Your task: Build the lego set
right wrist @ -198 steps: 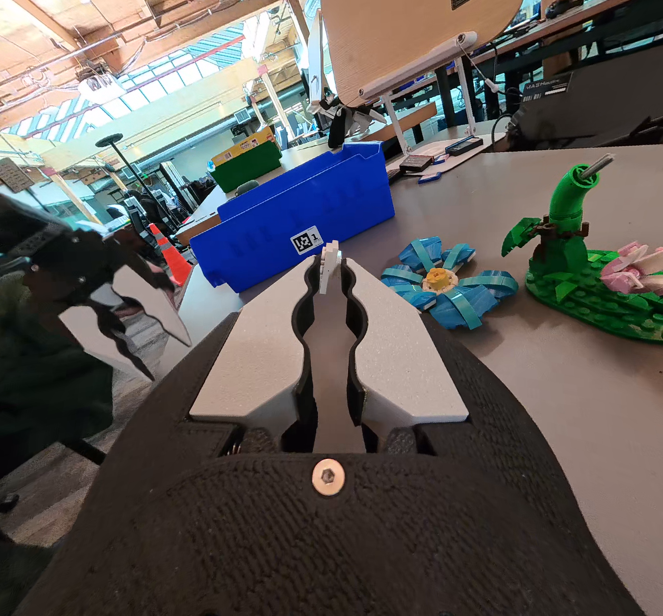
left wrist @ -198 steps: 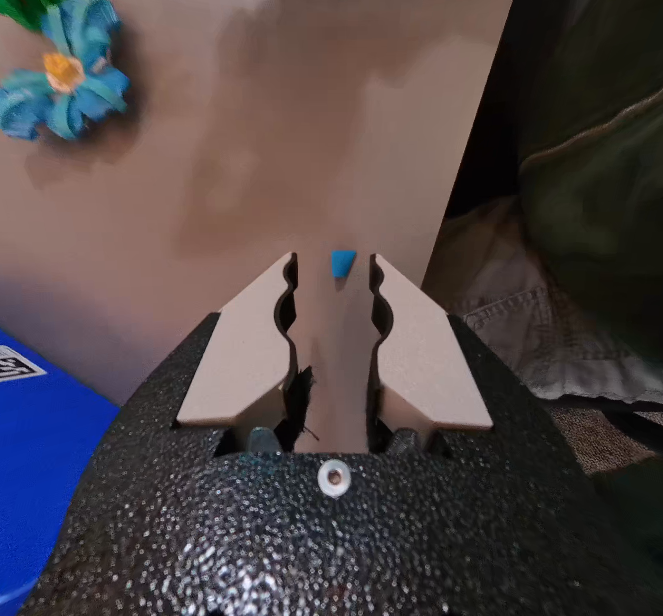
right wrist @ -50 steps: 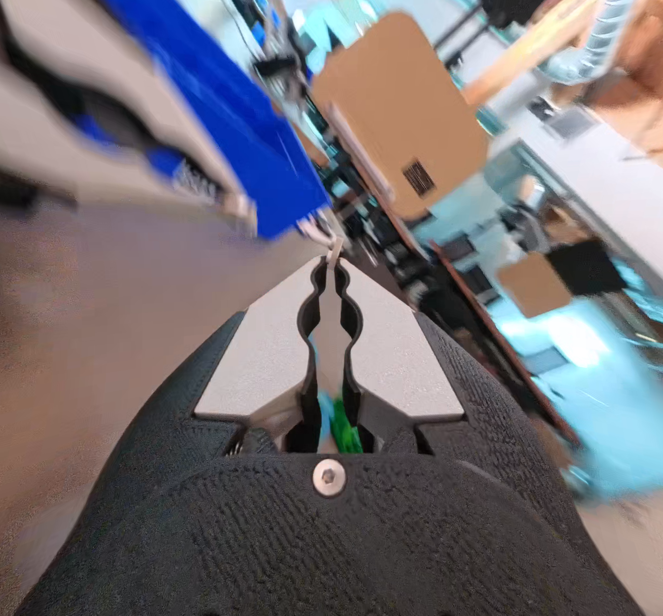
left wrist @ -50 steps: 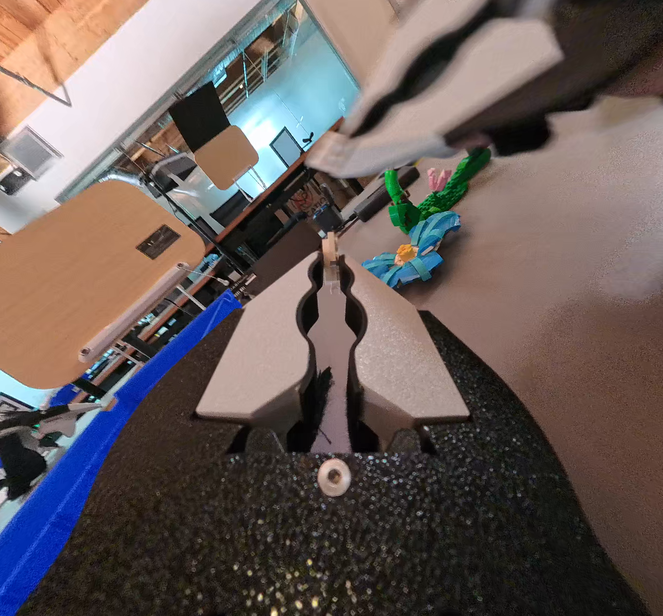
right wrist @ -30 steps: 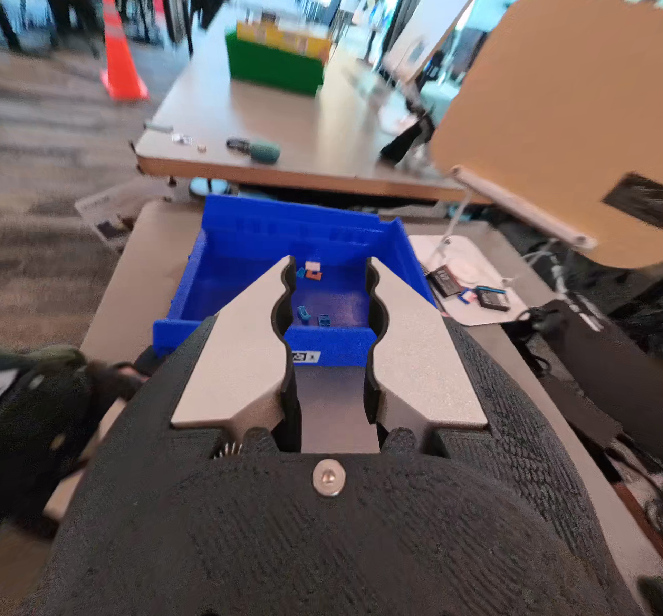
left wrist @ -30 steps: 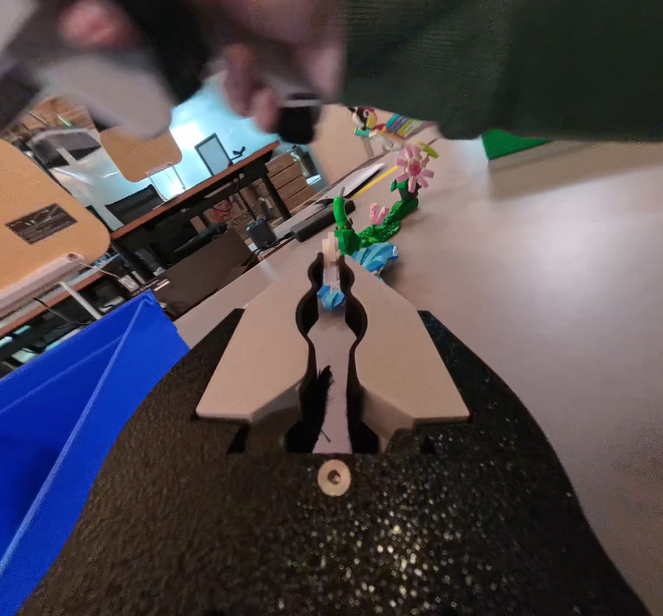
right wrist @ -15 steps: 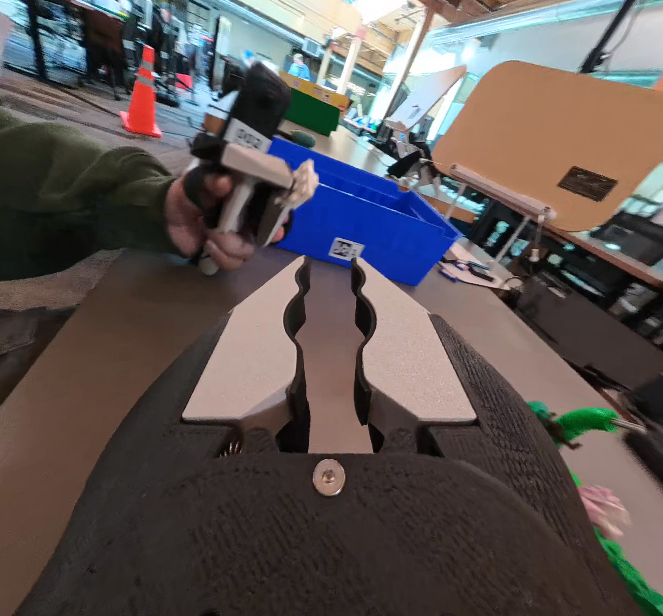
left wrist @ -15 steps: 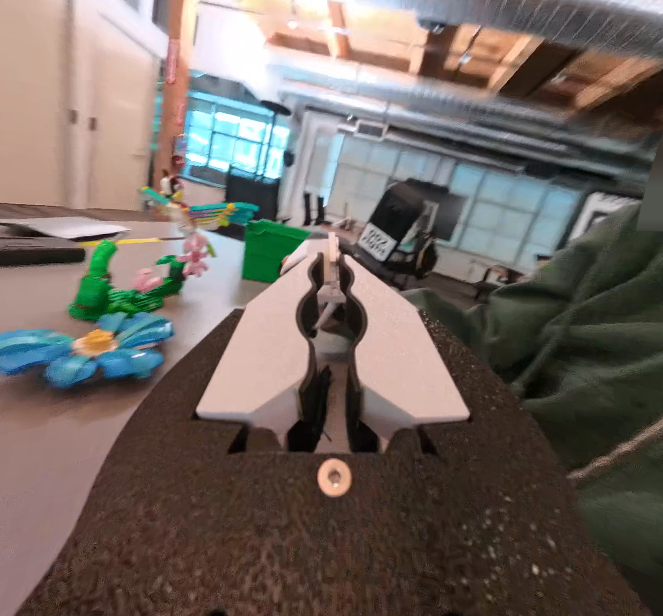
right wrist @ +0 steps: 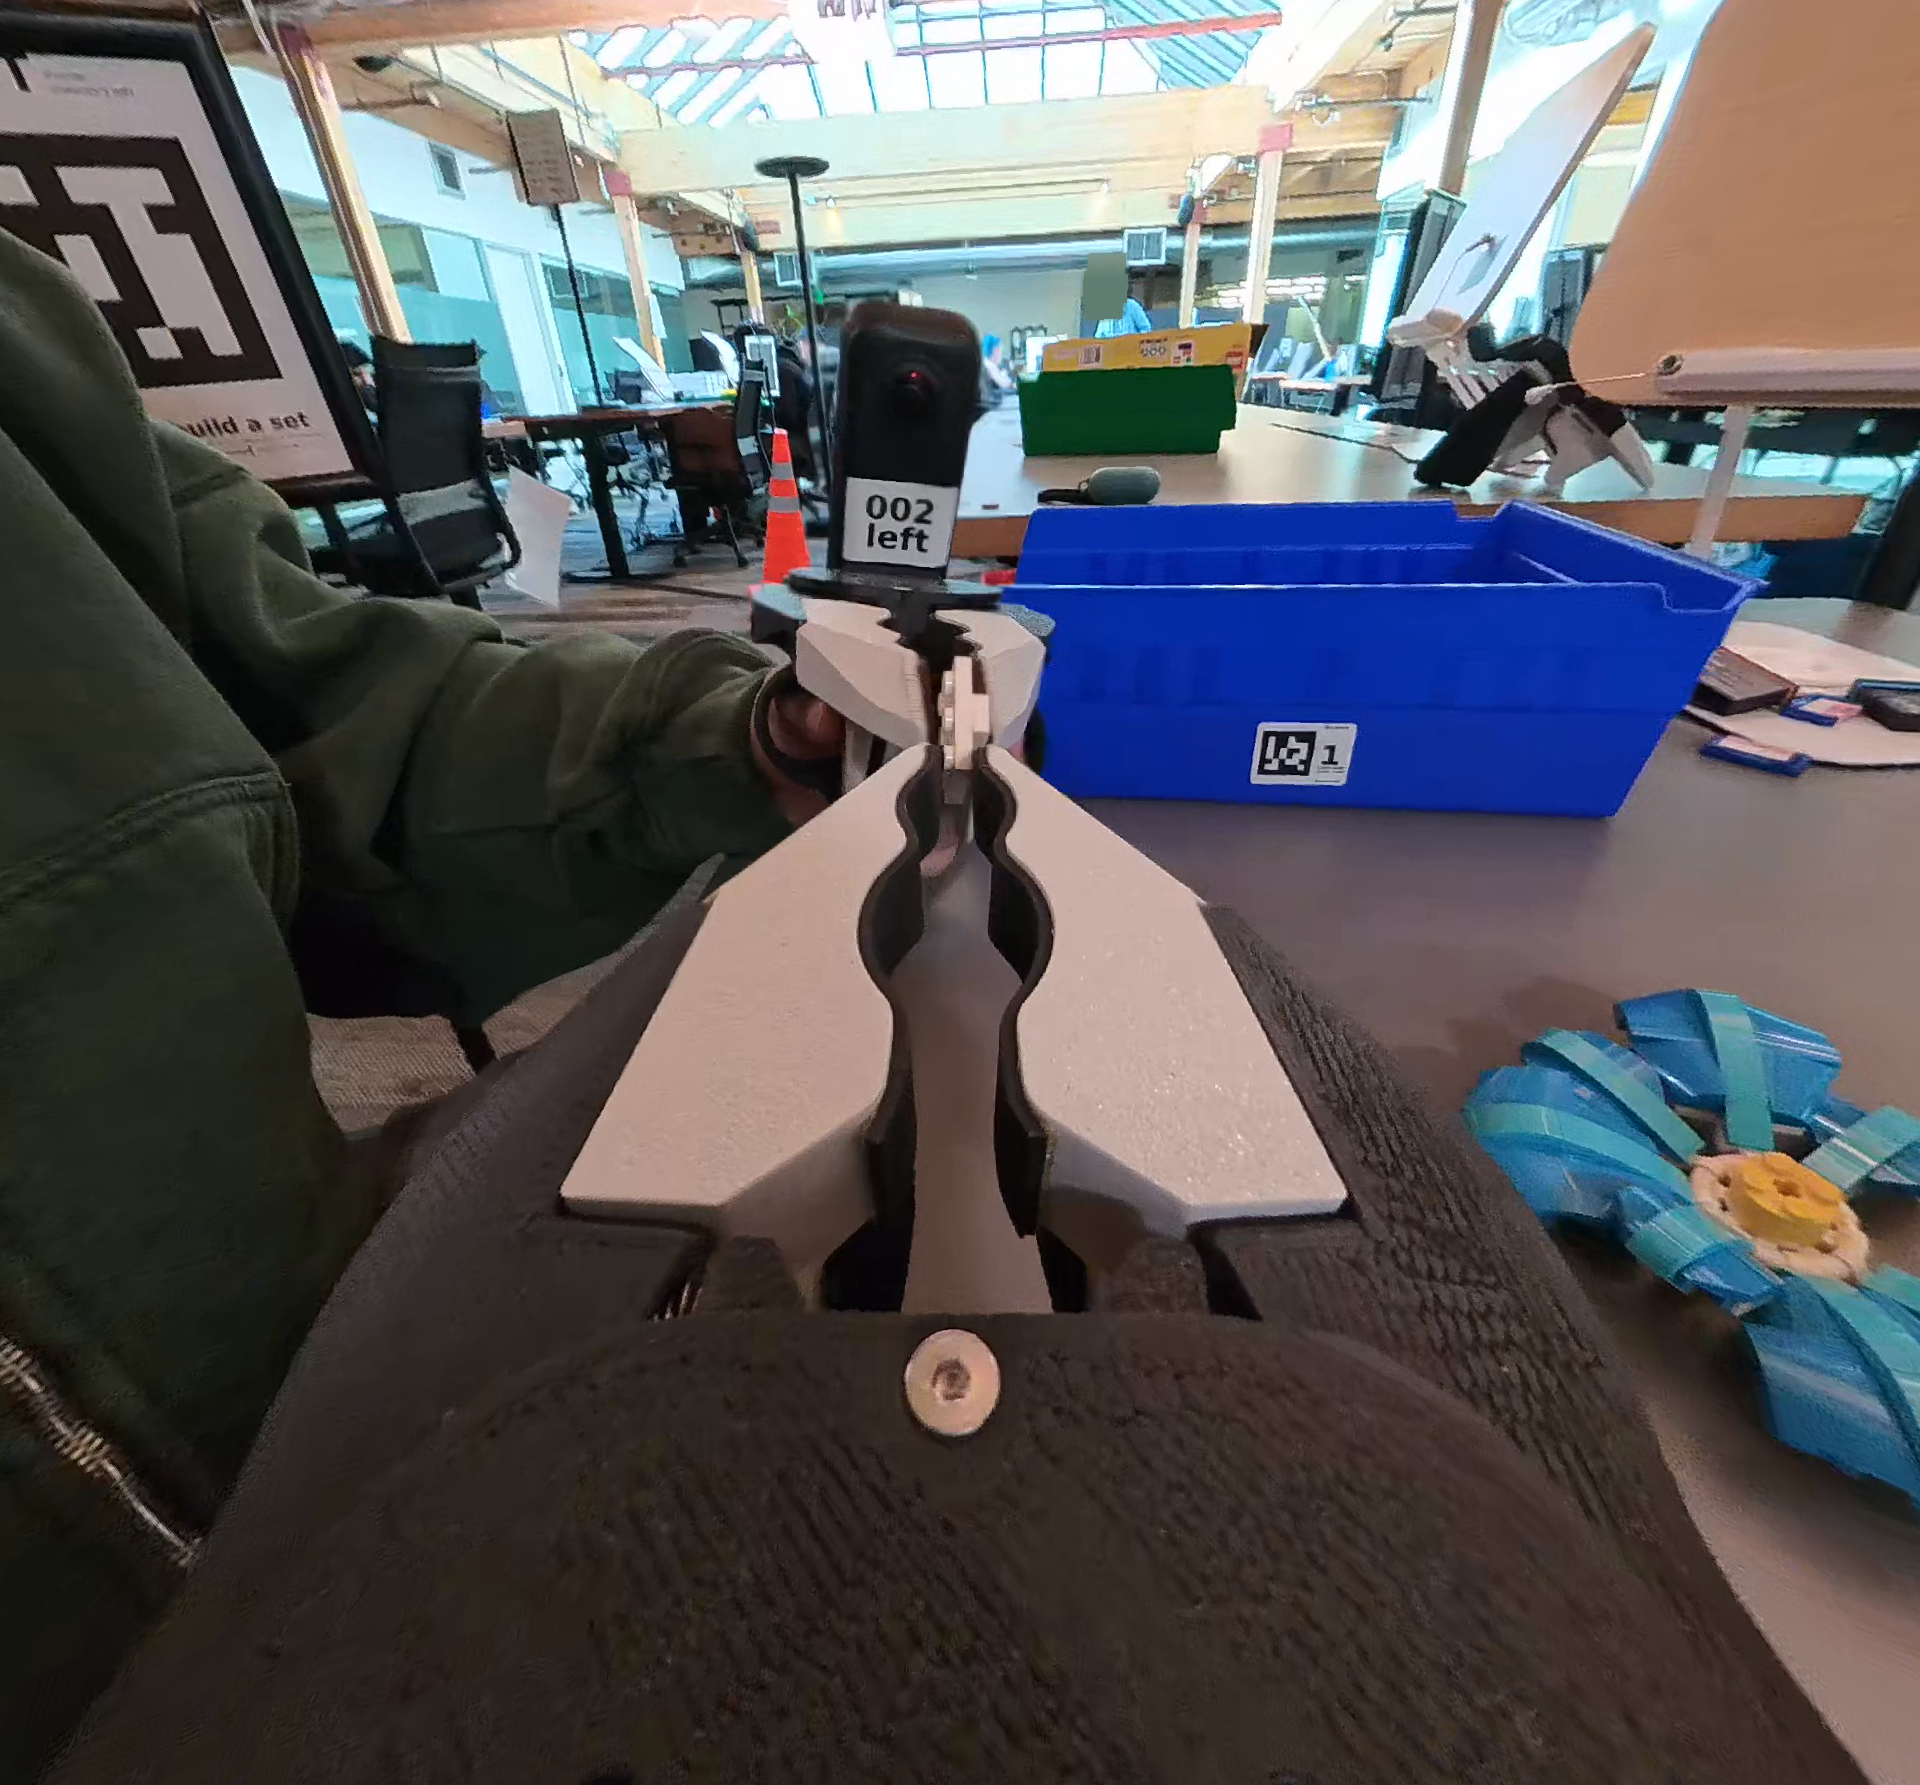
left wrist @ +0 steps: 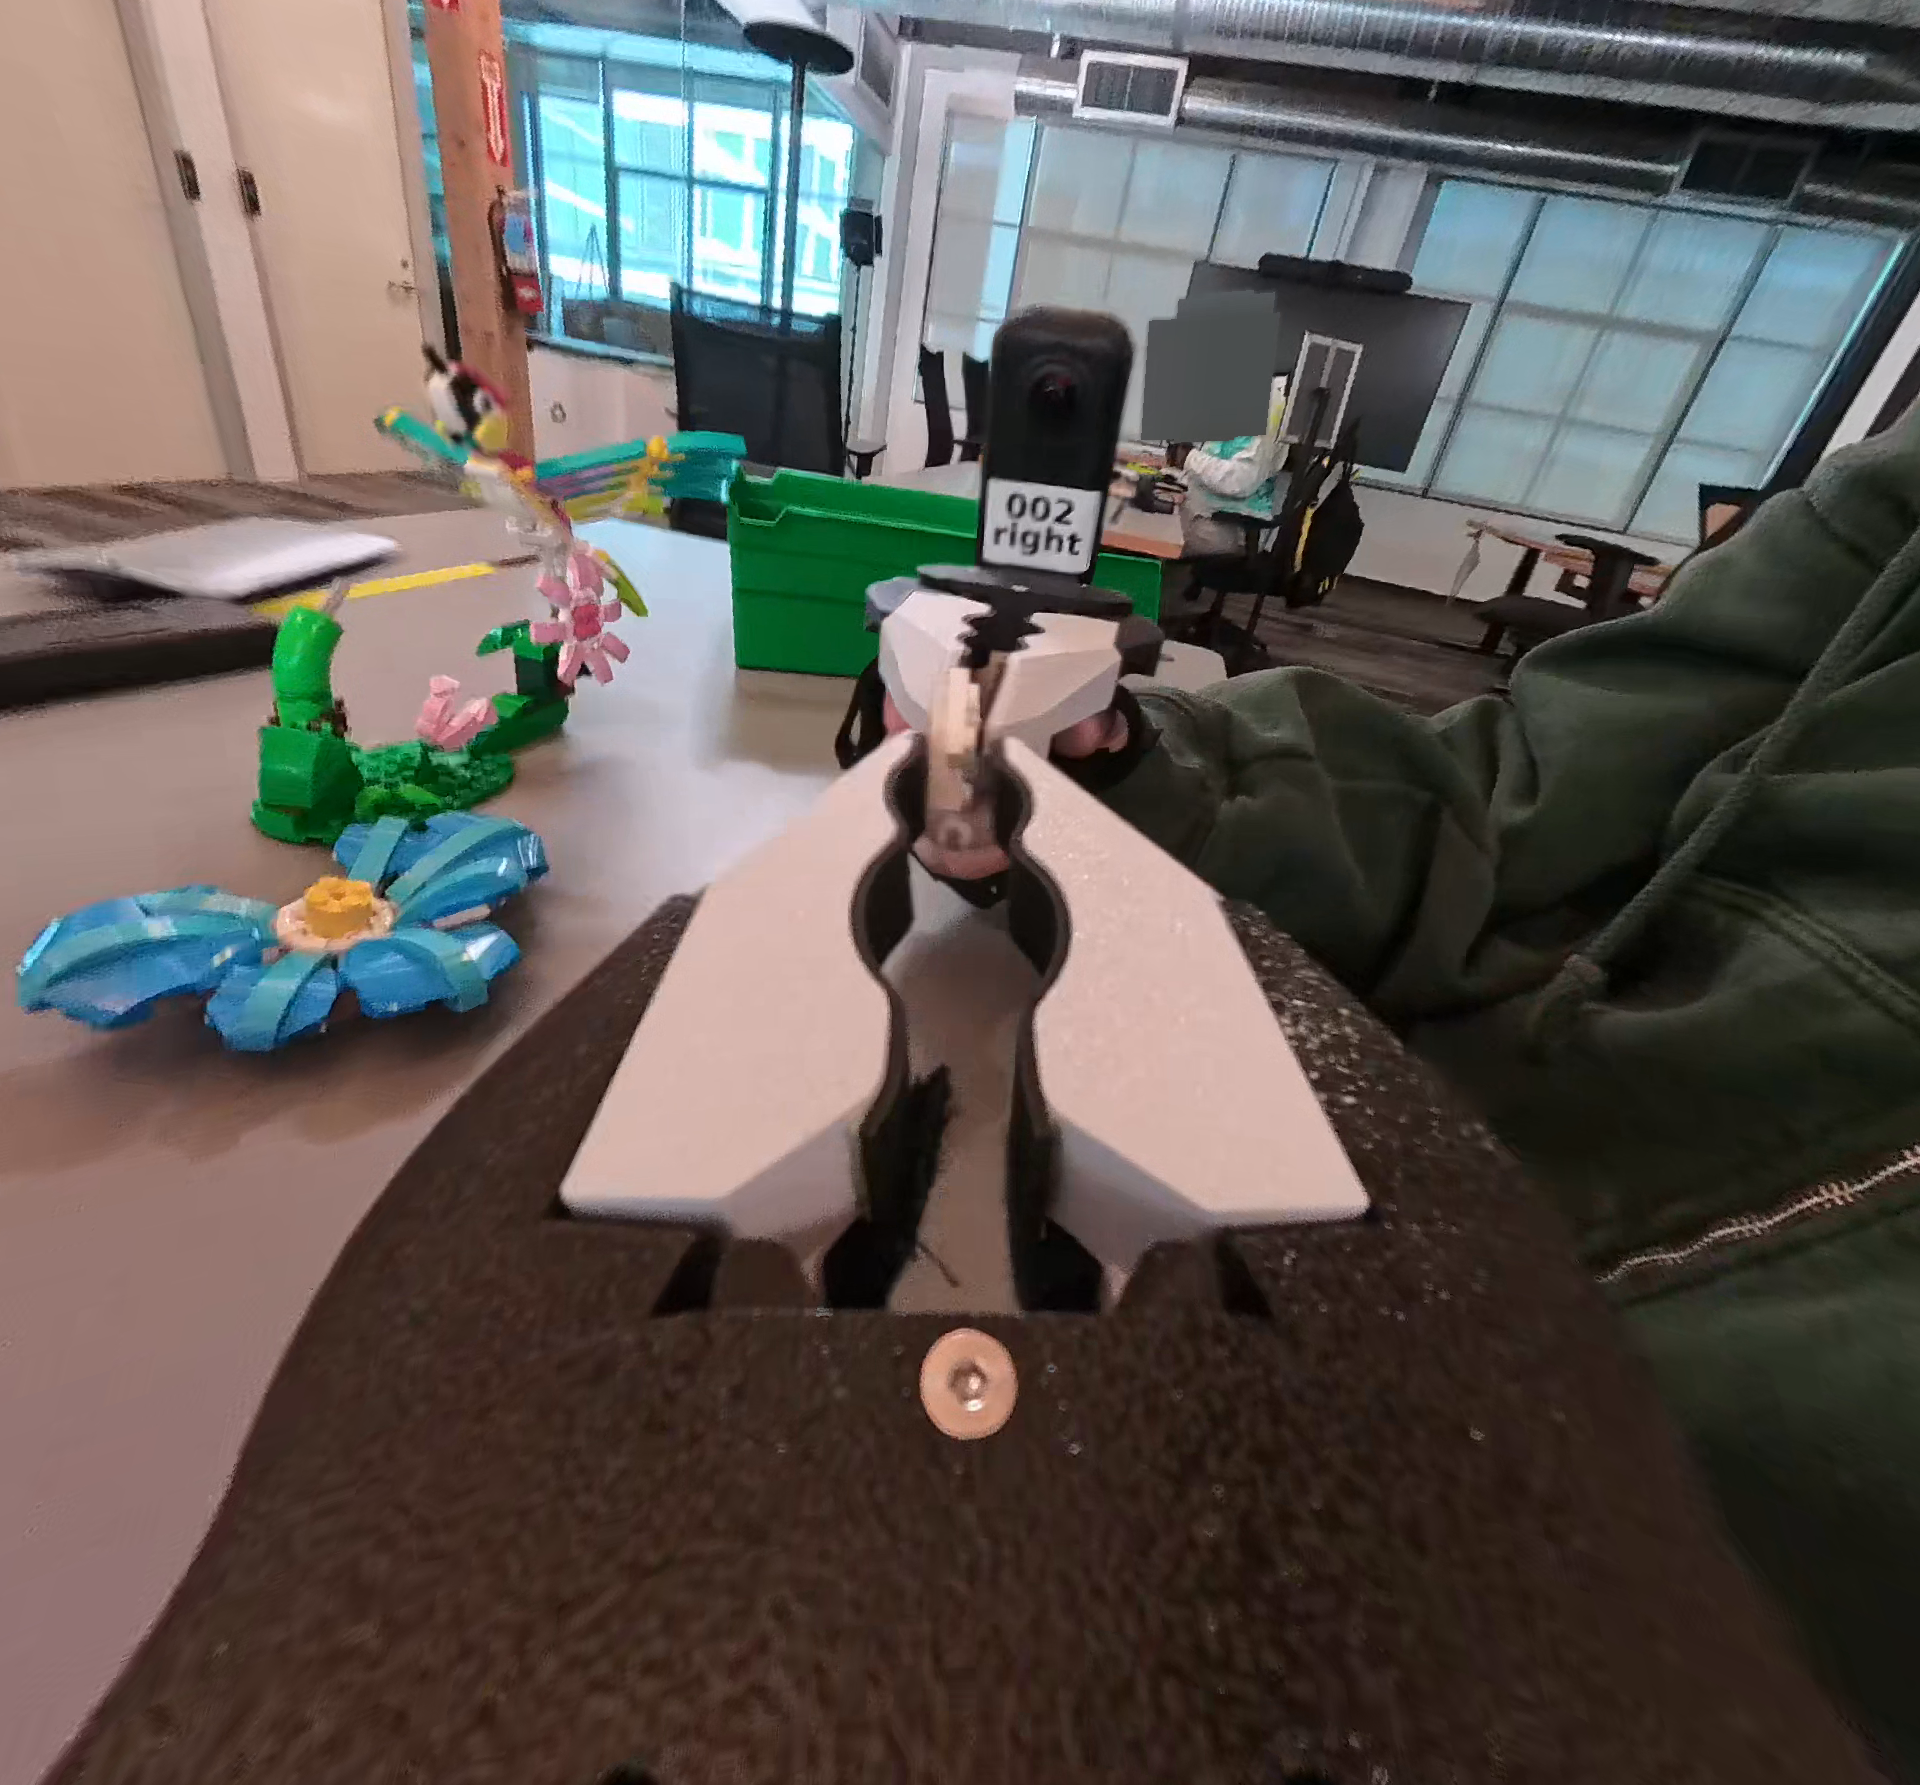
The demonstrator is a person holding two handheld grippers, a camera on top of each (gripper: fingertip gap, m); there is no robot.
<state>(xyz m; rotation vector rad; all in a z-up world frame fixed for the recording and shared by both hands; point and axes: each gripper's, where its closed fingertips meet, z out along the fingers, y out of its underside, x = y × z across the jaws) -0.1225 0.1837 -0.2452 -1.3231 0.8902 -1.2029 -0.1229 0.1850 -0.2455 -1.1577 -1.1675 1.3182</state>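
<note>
You are holding the left gripper (left wrist: 961, 748) and the right gripper (right wrist: 961, 764) nose to nose above the grey table (right wrist: 1455, 904), both clamped on a small white brick piece (right wrist: 961, 712) that sits between their tips. In the left wrist view the piece (left wrist: 956, 733) is blurred, so its exact shape cannot be told. Your green sleeve (right wrist: 468, 748) is reaching in behind the left gripper. Taking the piece as the landmark, a blue brick flower (left wrist: 281, 946) is lying on the table to one side of it, and a green brick plant base with pink blossoms (left wrist: 405, 738) is standing beyond the flower. A blue bin (right wrist: 1351, 644) is sitting on the table behind the piece in the right wrist view; a green bin (left wrist: 831, 582) is sitting behind it in the left.
</note>
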